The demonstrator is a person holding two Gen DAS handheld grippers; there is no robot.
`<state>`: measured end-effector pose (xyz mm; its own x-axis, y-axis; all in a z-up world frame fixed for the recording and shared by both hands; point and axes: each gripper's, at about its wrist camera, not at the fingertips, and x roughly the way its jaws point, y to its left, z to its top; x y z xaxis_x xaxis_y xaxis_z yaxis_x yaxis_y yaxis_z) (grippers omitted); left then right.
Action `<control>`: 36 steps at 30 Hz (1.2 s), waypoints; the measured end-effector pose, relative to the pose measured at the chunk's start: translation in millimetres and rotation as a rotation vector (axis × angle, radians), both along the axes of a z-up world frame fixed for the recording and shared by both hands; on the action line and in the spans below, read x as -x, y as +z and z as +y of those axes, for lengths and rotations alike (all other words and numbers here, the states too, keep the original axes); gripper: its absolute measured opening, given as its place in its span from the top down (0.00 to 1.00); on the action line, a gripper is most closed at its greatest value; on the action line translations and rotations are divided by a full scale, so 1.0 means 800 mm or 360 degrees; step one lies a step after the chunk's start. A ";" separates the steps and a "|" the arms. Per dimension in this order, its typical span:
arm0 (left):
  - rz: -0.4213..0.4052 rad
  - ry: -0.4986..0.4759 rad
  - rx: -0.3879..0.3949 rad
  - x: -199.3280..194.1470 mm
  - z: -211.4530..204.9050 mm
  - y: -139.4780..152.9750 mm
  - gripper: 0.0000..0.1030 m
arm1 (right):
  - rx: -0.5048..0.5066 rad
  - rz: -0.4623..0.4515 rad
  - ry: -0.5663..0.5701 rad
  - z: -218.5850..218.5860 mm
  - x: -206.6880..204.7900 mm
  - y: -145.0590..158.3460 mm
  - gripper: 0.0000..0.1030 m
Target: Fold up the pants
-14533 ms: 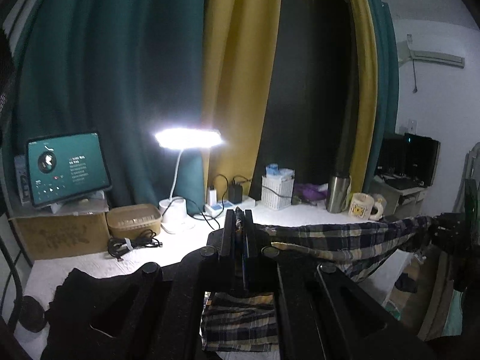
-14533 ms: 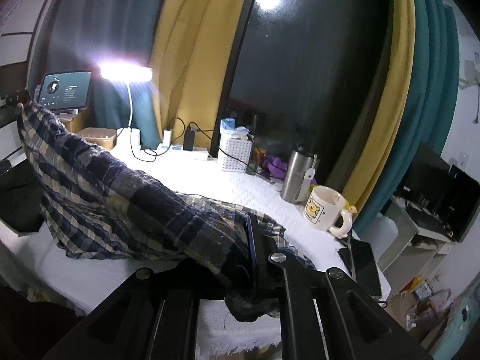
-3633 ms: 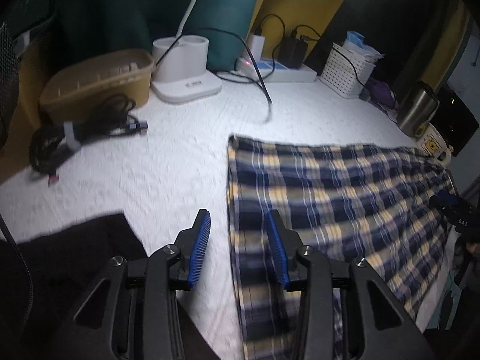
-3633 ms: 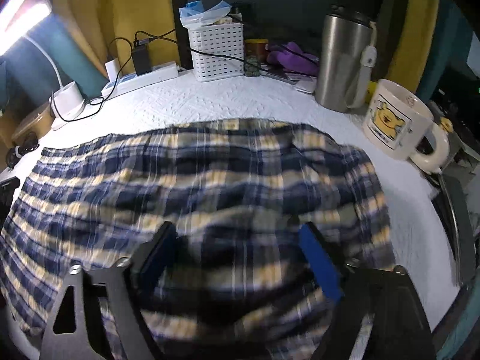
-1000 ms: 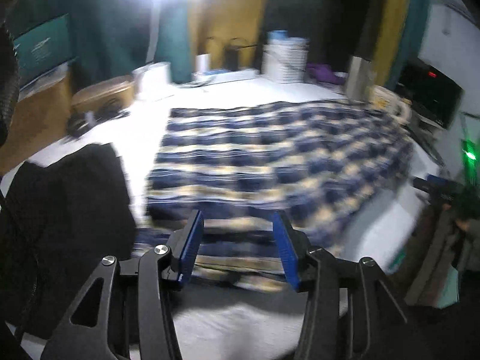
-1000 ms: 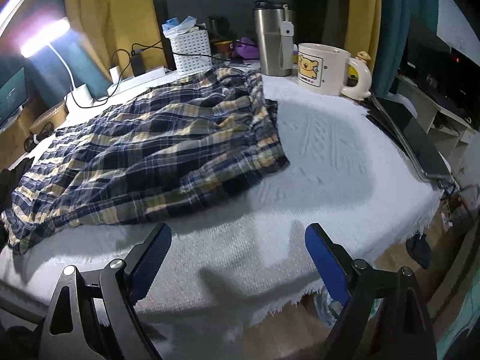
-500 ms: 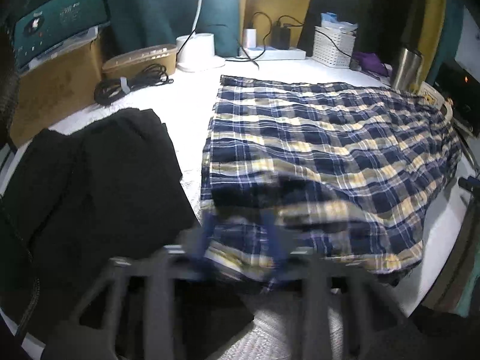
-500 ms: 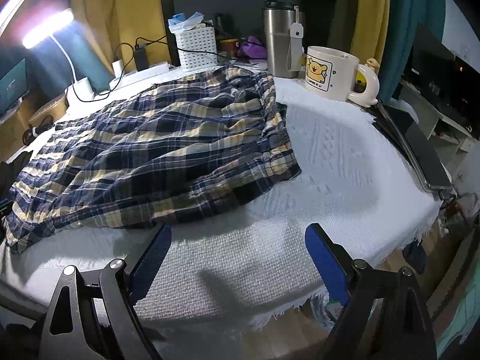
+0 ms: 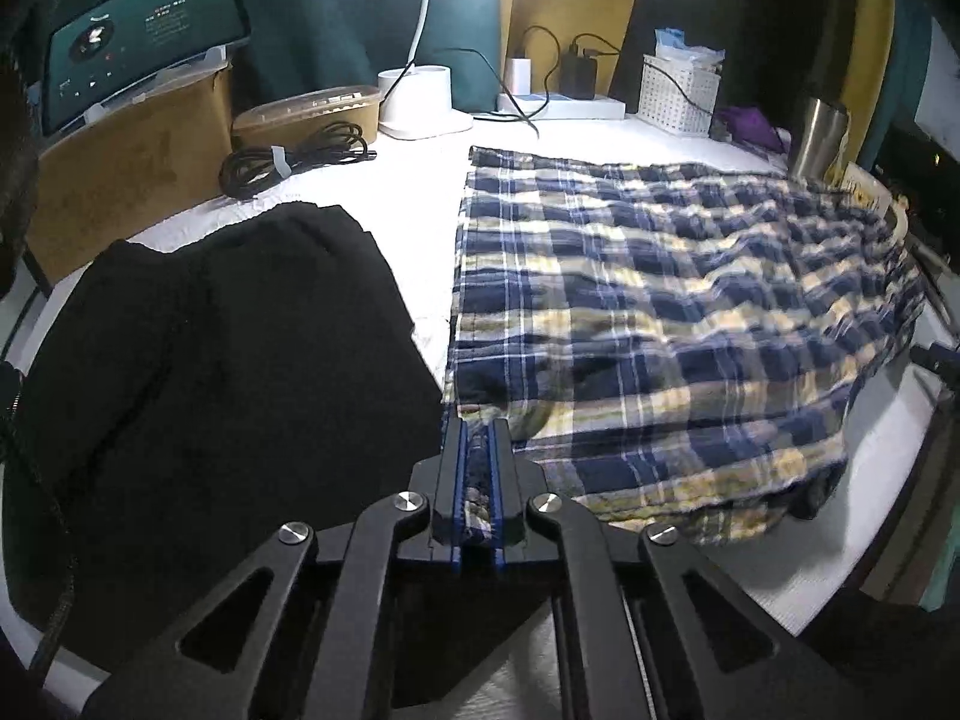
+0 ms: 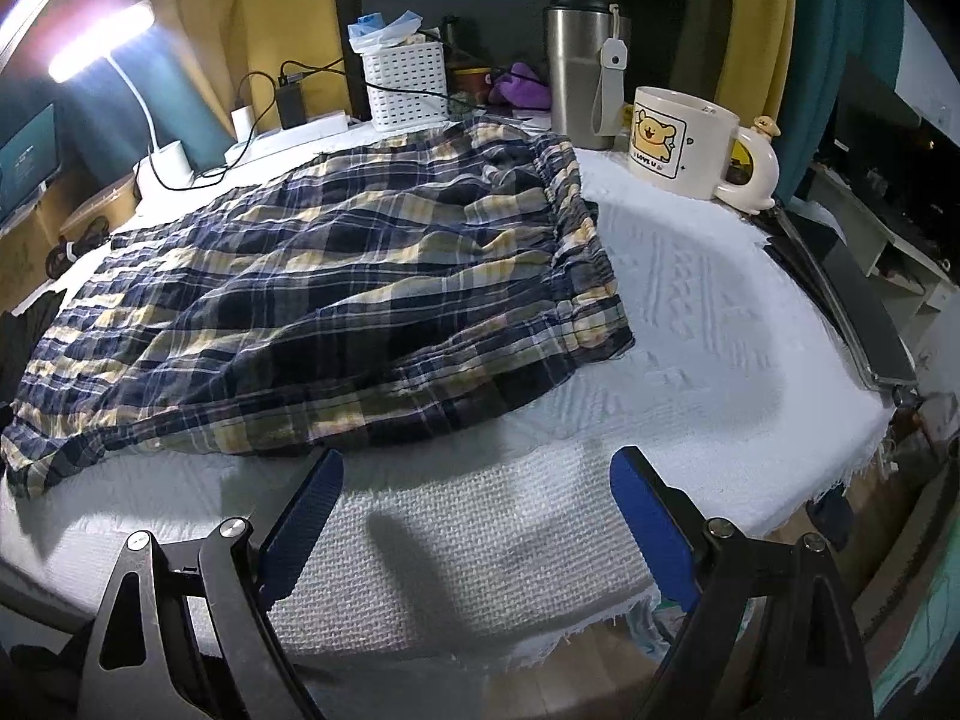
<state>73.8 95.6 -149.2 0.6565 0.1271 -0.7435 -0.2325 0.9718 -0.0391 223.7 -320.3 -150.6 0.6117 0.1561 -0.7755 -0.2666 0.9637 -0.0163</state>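
The blue and yellow plaid pants (image 9: 672,300) lie spread on the white cloth-covered table (image 10: 708,312), also in the right wrist view (image 10: 312,294). My left gripper (image 9: 477,450) is shut on the near left corner of the pants, at their hem end. My right gripper (image 10: 474,516) is open and empty, just above the table's front edge, a little short of the pants' near edge and waistband end.
A black garment (image 9: 210,360) lies left of the pants. At the back stand a lamp base (image 9: 420,102), cables (image 9: 288,159), power strip, white basket (image 10: 408,84), steel tumbler (image 10: 579,60) and bear mug (image 10: 684,141). A tablet (image 9: 138,36) sits on a cardboard box.
My left gripper moved down to the pants' near left corner and closed on it. My right gripper stayed open and edged closer to the pants.
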 end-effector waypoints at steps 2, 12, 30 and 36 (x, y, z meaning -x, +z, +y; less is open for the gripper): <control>-0.0019 0.0012 0.0059 -0.004 0.006 0.009 0.93 | -0.0002 -0.0006 -0.0016 -0.003 -0.002 0.002 0.11; -0.0085 -0.0021 0.0091 -0.051 0.017 0.045 0.49 | -0.0032 -0.0066 -0.0104 -0.019 -0.024 0.022 0.11; 0.0112 -0.0136 0.0015 -0.158 0.026 -0.007 0.60 | -0.0040 -0.0053 -0.0208 -0.033 -0.076 0.024 0.07; 0.0097 -0.0159 -0.0021 -0.155 0.023 -0.004 0.94 | -0.0032 -0.0036 -0.0180 -0.027 -0.080 0.019 0.07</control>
<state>197.6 113.6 -152.8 0.6203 0.0732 -0.7809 -0.1357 0.9906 -0.0149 287.4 -341.9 -135.5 0.6434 0.1004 -0.7589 -0.1559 0.9878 -0.0015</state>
